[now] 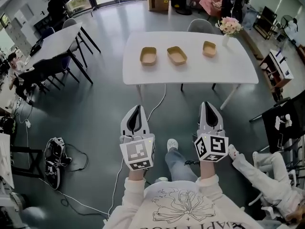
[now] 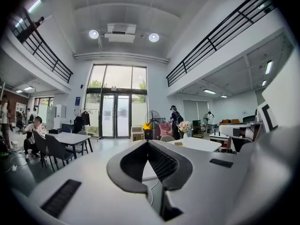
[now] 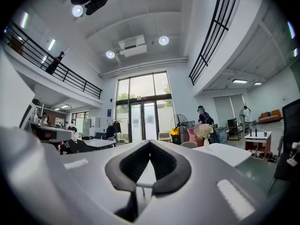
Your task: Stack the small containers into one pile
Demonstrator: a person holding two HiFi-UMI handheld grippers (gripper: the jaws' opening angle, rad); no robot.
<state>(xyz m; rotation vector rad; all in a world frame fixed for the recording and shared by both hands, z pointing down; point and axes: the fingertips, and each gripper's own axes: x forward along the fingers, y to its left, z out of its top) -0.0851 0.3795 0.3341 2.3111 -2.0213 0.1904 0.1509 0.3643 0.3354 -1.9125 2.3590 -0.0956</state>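
Three small tan containers sit in a row on the white table [image 1: 238, 70]: the left one [image 1: 148, 56], the middle one [image 1: 177, 55] and the right, smaller one [image 1: 209, 48]. My left gripper [image 1: 137, 108] and right gripper [image 1: 209, 105] hang side by side well short of the table, over the grey floor, both shut and holding nothing. In the left gripper view the jaw tips [image 2: 148, 142] meet, with the table [image 2: 199, 143] far ahead. The right gripper view shows its tips [image 3: 150, 142] also touching, and the table [image 3: 229, 153] to the right.
A vase of flowers [image 1: 228, 26] stands at the table's far right corner, a chair [image 1: 200, 25] behind it. A cable [image 1: 157, 104] trails across the floor. Another table with chairs [image 1: 57, 44] is at left. A seated person's leg [image 1: 259, 171] is at right.
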